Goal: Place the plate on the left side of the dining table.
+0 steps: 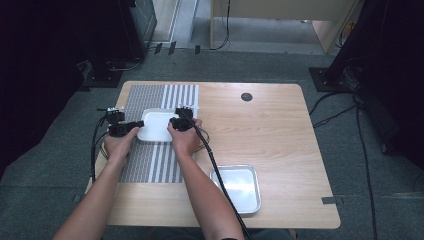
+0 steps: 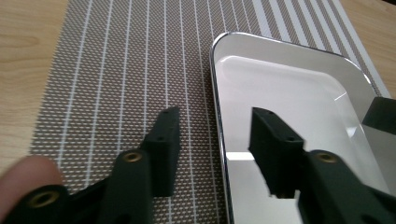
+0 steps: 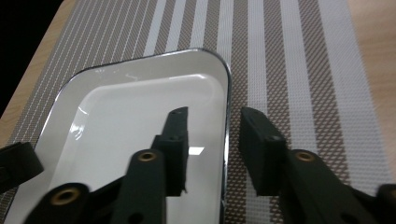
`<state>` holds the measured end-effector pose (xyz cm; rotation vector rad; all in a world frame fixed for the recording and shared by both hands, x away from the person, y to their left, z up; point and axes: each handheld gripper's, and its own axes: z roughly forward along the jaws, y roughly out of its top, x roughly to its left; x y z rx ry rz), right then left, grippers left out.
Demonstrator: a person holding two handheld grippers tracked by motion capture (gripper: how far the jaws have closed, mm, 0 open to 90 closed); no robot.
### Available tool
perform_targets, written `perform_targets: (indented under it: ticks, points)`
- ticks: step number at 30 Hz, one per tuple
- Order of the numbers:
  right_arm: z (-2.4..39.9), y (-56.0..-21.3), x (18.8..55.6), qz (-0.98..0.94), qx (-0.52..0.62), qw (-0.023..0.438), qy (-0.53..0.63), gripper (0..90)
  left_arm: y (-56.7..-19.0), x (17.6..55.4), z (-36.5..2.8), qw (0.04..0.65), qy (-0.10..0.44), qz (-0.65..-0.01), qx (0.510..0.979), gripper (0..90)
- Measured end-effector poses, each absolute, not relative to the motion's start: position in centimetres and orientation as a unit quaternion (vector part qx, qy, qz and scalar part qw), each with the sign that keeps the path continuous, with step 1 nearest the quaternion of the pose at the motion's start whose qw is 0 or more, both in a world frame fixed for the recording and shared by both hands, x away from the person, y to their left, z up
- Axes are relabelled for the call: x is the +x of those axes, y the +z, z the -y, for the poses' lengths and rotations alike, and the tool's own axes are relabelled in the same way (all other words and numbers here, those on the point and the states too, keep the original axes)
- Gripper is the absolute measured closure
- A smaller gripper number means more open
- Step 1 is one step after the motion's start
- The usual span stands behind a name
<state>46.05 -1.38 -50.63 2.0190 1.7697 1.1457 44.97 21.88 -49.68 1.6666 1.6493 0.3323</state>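
Straddling the tray's (image 2: pixel 289 93) left rim, the left claw (image 2: pixel 215 140) stands open, one jaw over the mat (image 2: pixel 116 84), the other over the tray's white floor, gripping nothing. The right claw (image 3: pixel 212 144) mirrors it on the opposite rim: jaws apart, the rim running up between them, not yet pinched. In the high view the left claw (image 1: pixel 134 125) and right claw (image 1: pixel 173 121) flank the tray (image 1: pixel 156 125), which lies flat on the striped mat (image 1: pixel 150 160) at the left half of the surface (image 1: pixel 280 130), a hand (image 1: pixel 184 140) behind each tool.

The step in hand looks like a two-sided grasp of the tray, both claws placed and waiting to close. The next move calls for both to shut on the thin rim together, low enough to catch the lip, then lift evenly; a lopsided squeeze could tip the glossy tray or let it slip.

Farther out, a second tray (image 1: pixel 237 187), metallic and empty, sits near the front right edge of the surface, well apart from the first. The right claw's cable (image 1: pixel 220 180) trails across its left rim and could drag if the hands move that way. A dark round hole (image 1: pixel 246 97) marks the far side. Nothing else crowds the mat.
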Motion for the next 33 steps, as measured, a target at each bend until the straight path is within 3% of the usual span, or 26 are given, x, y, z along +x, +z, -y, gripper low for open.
perform_targets:
  ticks: [1, 2, 3, 6, 8, 11, 33]
  points:
    - [1.5, -50.5, 46.0, -0.604, 0.684, 0.117, 0.392, 57.9, -49.5, 44.8, -21.9, 0.375, 0.135, -0.645, 0.652, 45.7]
    - [1.8, -50.1, 45.9, -0.612, 0.673, 0.139, 0.391, 51.9, -49.2, 44.7, -21.8, 0.374, 0.14, -0.642, 0.654, 34.2]
    - [1.8, -50.1, 45.9, -0.612, 0.673, 0.139, 0.391, 51.9, -49.0, 44.5, -21.7, 0.376, 0.141, -0.639, 0.656, 34.2]
    - [2.4, -49.8, 45.8, -0.628, 0.655, 0.158, 0.389, 39.3, -48.2, 43.8, -21.5, 0.386, 0.153, -0.626, 0.66, 21.2]
    - [3.0, -49.4, 45.7, -0.644, 0.641, 0.135, 0.395, 31.7, -47.7, 43.3, -21.5, 0.398, 0.156, -0.624, 0.654, 14.1]
    - [3.5, -49.0, 45.4, -0.653, 0.628, 0.134, 0.402, 27.8, -47.1, 42.5, -21.5, 0.412, 0.165, -0.617, 0.65, 13.4]
    - [9.0, -45.7, 41.0, -0.687, 0.575, 0.149, 0.419, 24.0, -46.1, 37.6, -19.9, 0.431, 0.173, -0.579, 0.67, 12.4]
